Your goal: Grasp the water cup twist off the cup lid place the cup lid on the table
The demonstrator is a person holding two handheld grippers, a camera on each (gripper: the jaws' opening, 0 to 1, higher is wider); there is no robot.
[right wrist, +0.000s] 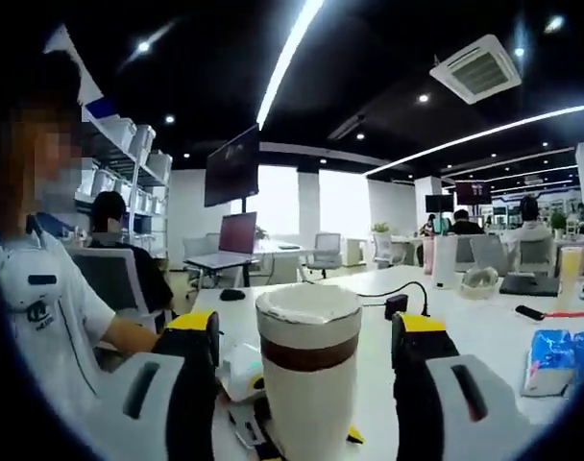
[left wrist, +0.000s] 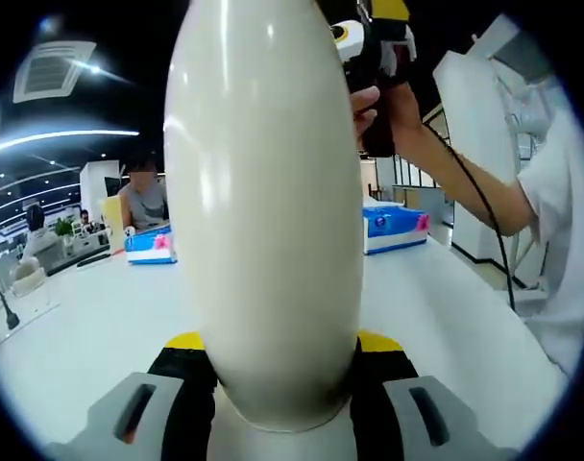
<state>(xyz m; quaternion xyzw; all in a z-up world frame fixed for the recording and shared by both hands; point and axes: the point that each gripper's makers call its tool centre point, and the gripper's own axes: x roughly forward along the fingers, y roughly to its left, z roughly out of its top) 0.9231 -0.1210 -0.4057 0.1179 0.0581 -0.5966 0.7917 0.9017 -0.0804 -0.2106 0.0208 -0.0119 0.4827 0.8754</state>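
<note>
Water cup (left wrist: pixel 263 211): cream-white, tall, rounded body, seated between the jaws of the left gripper (left wrist: pixel 273 379), which pinches it at its near end; in the left gripper view it rises up the middle above the white counter (left wrist: pixel 100 327). In the right gripper view the same cup (right wrist: pixel 309 384) stands upright between the jaws of the right gripper (right wrist: pixel 309 384), brown band under its top; cup lid (right wrist: pixel 307 304), cream, sits on that top end. Right gripper: jaws spread, one at each side of the cup, apart from its wall. The right gripper (left wrist: pixel 378 48) also appears in the left gripper view at upper right, held in a hand (left wrist: pixel 383 110), black cable trailing along the forearm; its jaw state cannot be told there. Counter items: two blue tissue packs (left wrist: pixel 150 245) (left wrist: pixel 395 229); another blue pack (right wrist: pixel 551 360) at right in the right gripper view. Background: office desks, seated people, ceiling light strips.
</note>
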